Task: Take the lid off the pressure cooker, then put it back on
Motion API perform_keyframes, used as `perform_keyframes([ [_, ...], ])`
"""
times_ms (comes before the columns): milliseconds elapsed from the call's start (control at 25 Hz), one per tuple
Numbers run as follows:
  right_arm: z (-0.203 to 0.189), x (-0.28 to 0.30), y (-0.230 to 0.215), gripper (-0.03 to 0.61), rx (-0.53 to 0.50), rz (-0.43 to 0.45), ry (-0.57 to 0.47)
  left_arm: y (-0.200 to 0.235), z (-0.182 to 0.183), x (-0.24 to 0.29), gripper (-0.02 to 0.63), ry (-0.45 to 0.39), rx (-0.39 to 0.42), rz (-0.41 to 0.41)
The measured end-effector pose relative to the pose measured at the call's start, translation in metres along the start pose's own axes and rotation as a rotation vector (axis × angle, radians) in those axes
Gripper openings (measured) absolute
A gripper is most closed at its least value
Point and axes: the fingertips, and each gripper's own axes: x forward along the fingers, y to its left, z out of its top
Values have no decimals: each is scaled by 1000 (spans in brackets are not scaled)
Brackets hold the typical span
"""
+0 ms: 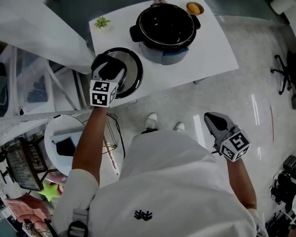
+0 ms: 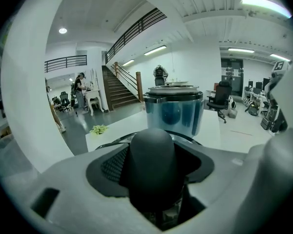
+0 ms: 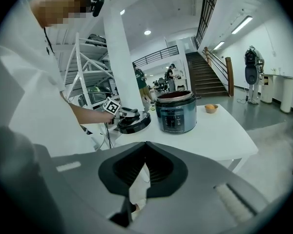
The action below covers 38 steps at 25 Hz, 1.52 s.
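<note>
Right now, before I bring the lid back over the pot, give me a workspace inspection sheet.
Surface: white table.
Job's things: pressure cooker open, mid-table; lid off, at near left edge.
Clutter: small bowl holding something orange, far right corner; green sprig, far left.
Grippers: left gripper jaws shut on the lid's knob; right gripper jaws together, empty, off the table.
Cables: thin dark cable below the table's near left edge.
Surroundings: shelving rack left, office chair right.
</note>
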Motion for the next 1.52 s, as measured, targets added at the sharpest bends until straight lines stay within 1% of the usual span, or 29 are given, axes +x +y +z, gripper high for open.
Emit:
perform_keyframes([
  [480, -1, 4, 3, 14, -13, 69, -23, 16, 57, -50, 285, -28, 38, -17],
  [840, -2, 0, -4, 14, -23, 91, -38, 24, 118, -79, 285, -61, 62, -50],
  [1000, -2, -3, -8, 14, -21, 89, -48, 19, 143, -78, 285, -73, 91, -74],
  [1160, -5, -9, -12, 14, -13, 78, -48, 7, 166, -68, 285, -78, 117, -118],
  [1520, -10, -24, -28, 14, 17, 20, -64, -26, 213, -22, 285, -84, 182, -214],
])
